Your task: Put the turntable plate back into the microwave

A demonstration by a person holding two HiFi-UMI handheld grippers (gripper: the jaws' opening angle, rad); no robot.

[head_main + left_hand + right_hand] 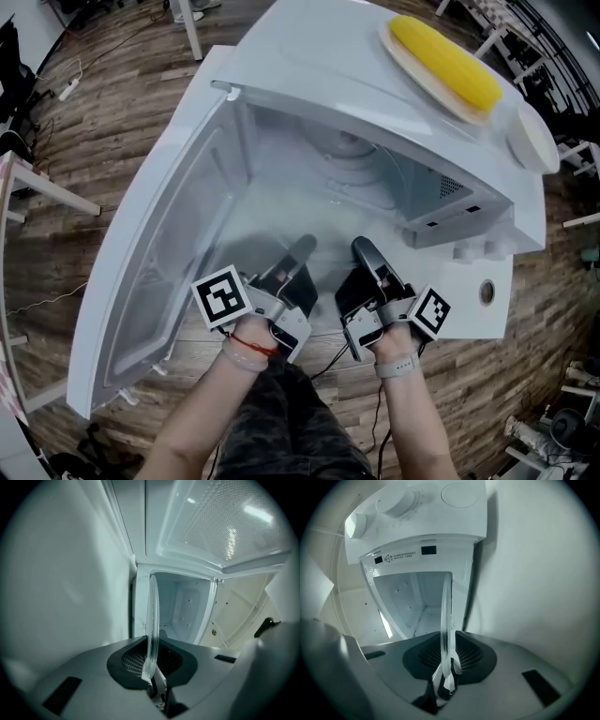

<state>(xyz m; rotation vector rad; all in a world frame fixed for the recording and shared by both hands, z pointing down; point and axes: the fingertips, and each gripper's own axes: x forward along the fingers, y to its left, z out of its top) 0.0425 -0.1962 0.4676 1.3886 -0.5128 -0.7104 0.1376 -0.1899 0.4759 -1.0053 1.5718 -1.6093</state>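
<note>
Jaws of left gripper (pixel 152 662) and right gripper (pixel 447 660) each pinched on glass turntable plate (pixel 152 616) before open microwave (pixel 328 66).

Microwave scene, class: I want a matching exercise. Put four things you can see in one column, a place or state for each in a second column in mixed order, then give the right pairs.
Things
1. turntable plate
2. corn cob
3. microwave door
4. knob

Places and states
A. swung wide open
B. on the control panel
C. clamped at its rim by the left gripper and the right gripper
D. lying on top of the microwave

Pairs: 1-C, 2-D, 3-A, 4-B
</note>
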